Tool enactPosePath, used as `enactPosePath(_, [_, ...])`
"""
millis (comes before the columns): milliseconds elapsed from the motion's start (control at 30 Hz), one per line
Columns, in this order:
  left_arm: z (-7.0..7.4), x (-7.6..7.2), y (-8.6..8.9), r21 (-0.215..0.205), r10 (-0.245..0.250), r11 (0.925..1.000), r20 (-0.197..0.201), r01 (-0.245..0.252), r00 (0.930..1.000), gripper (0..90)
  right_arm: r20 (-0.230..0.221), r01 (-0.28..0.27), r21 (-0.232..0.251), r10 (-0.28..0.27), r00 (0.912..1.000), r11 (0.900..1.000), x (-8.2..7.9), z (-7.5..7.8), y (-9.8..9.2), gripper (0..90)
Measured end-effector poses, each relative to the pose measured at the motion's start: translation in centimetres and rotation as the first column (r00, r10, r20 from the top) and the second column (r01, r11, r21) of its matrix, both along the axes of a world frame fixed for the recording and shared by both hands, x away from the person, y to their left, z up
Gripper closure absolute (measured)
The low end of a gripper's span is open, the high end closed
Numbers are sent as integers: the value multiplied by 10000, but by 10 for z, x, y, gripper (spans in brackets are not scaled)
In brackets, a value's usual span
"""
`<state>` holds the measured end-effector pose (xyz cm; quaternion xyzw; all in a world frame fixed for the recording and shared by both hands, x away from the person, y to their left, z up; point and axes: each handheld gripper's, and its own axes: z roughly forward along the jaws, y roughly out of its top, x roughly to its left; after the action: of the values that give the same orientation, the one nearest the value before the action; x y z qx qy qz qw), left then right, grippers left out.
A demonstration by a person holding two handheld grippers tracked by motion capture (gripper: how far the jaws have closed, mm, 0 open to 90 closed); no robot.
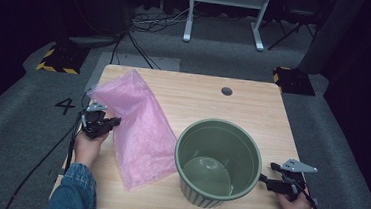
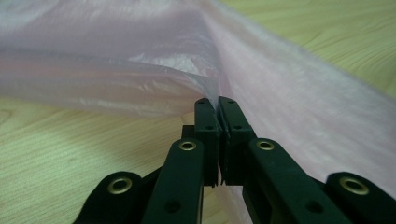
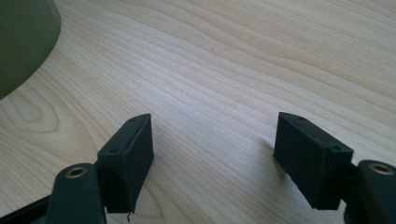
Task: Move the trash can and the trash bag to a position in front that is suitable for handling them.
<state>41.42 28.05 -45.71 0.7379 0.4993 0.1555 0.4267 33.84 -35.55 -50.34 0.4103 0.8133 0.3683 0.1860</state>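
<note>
Pink plastic bag [image 1: 139, 131] lies on the table's [image 1: 253, 110] left half, its left edge pinched in the closed left gripper [image 1: 114, 122], its length running toward the green pot [image 1: 217, 162] beside which the right gripper [image 1: 264, 180] waits open and empty.

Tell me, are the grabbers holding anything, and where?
The left gripper pinches the pink plastic bag at a fold on its edge. The right gripper is open over the table, holding nothing.
</note>
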Motion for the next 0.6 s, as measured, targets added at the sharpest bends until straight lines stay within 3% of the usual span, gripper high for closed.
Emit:
enactPosePath(233, [17,-12,1,-115,-95,9999,762,104,9971,889,-17,-15,-2,15,10000,10000,1,0,0,278])
enactPosePath(367, [33,-21,2,-360,-177,9991,1289,225,9915,890,-12,-15,-8,15,10000,10000,1,0,0,277])
enactPosePath(467, [40,-24,2,-347,-240,9990,1430,292,9894,890,1,-36,-21,36,10000,10000,1,0,1,274])
enactPosePath(600, [53,-29,2,-631,-218,9974,1818,338,9831,890,13,-174,-16,174,9998,9998,1,0,1,273])
